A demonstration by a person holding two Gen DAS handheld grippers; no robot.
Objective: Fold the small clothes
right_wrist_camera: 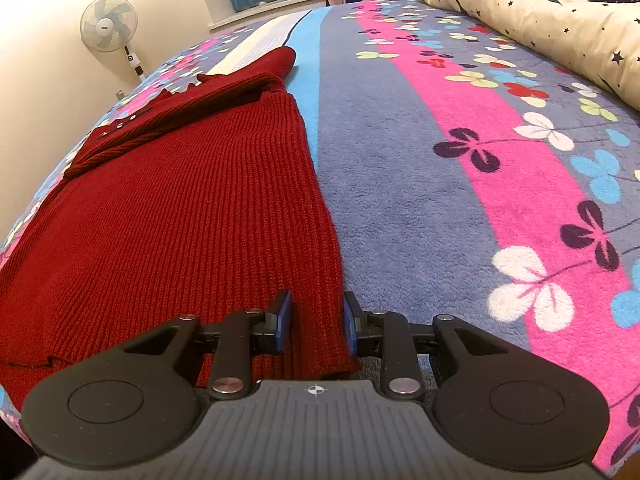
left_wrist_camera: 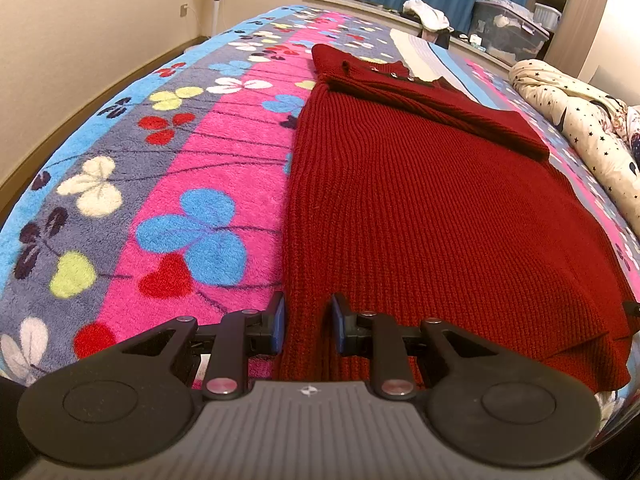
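Left tongs (left_wrist_camera: 308, 322) pinch sweater (left_wrist_camera: 420, 220) hem — corner hidden underneath.

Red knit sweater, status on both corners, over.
Left gripper and right gripper: fingers pinch the near hem corners. Dark red ribbed knit sweater flat on floral fleece blanket, sleeve folded across. Nothing in the way.

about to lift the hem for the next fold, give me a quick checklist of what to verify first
1. Left gripper has the red sweater hem corner between its pads: ok.
2. Right gripper has the opposite hem corner: ok.
3. Grips firm: cannot tell.
4. Sleeves folded across the upper body: ok.
5. Sweater lies flat on the floral blanket: ok.
6. Star-print duvet clear of the sweater: ok.
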